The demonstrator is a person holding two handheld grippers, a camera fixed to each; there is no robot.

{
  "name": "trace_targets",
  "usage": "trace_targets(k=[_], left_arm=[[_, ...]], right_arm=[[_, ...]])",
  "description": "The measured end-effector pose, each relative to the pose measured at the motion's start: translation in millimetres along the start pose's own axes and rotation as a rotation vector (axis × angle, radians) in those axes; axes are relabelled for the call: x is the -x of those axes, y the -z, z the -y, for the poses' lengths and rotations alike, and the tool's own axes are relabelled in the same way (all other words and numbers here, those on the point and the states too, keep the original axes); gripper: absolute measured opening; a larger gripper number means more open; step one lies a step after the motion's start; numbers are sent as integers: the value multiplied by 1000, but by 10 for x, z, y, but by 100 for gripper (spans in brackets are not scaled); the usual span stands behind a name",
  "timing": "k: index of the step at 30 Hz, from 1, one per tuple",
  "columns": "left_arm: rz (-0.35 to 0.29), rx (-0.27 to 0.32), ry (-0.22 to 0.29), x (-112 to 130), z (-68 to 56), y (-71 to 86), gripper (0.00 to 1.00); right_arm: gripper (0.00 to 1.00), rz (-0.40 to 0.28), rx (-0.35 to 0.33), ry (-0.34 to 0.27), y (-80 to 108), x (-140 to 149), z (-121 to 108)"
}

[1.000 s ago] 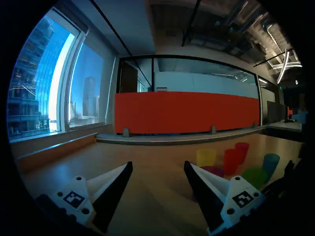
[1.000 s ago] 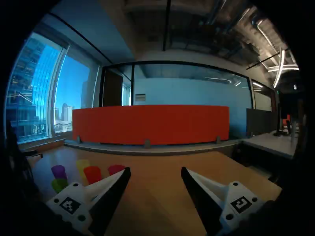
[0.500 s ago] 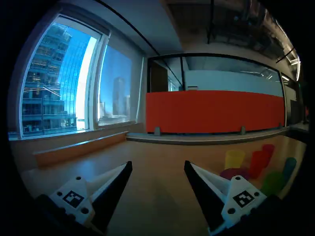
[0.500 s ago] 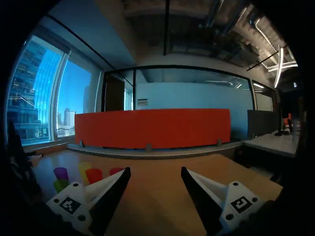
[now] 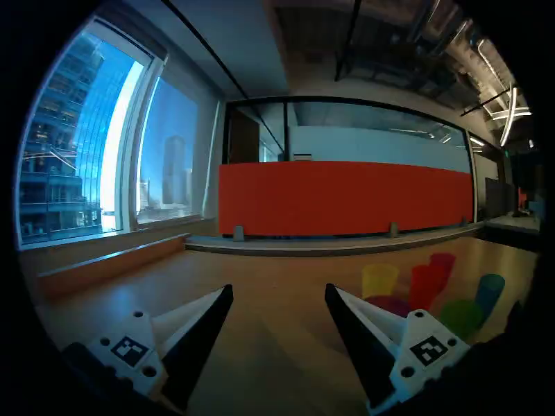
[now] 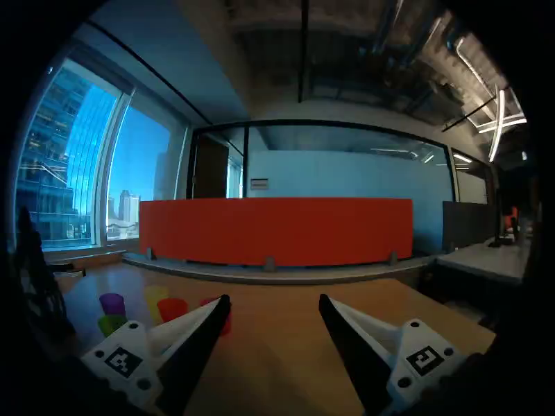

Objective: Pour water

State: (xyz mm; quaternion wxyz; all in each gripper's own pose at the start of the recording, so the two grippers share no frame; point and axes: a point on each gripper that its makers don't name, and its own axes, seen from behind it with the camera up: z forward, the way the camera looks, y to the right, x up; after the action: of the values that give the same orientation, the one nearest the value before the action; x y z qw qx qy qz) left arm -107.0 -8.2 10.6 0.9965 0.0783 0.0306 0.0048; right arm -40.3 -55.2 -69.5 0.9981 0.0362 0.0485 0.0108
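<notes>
The cups (image 5: 422, 286) cluster on the table (image 5: 208, 267), this side of the screen (image 5: 347, 197). They are probably thin, light plastic that is easily crushed or tipped, so grip one mid-wall, gently. Your left gripper (image 5: 277, 288) and right gripper (image 6: 274, 298) gape wide, holding nothing.

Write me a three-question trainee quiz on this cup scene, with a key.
1. Fill in: the left gripper and right gripper are both ___.
2. True or false: the translucent teal plastic cup lies tipped over on the wooden table.
3. In the left gripper view, the translucent yellow plastic cup stands: A) between the gripper's fingers; B) farther off, toward the image's right; C) on top of the teal cup.
Key: 1 open; 2 false; 3 B.
</notes>
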Motion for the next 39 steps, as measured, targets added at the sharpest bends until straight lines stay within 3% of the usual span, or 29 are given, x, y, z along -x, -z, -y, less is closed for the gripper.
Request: trace_targets(k=[5, 11, 39], left_arm=[[-1, 96, 1, -2, -179, 16, 99], [-2, 154, 1, -2, -288, 54, 98], [-3, 158, 0, -2, -308, 66, 99]], right_arm=[[99, 14, -7, -33, -6, 61, 11], [99, 19, 3, -36, -15, 108, -29], [99, 24, 24, -29, -38, 150, -112]])
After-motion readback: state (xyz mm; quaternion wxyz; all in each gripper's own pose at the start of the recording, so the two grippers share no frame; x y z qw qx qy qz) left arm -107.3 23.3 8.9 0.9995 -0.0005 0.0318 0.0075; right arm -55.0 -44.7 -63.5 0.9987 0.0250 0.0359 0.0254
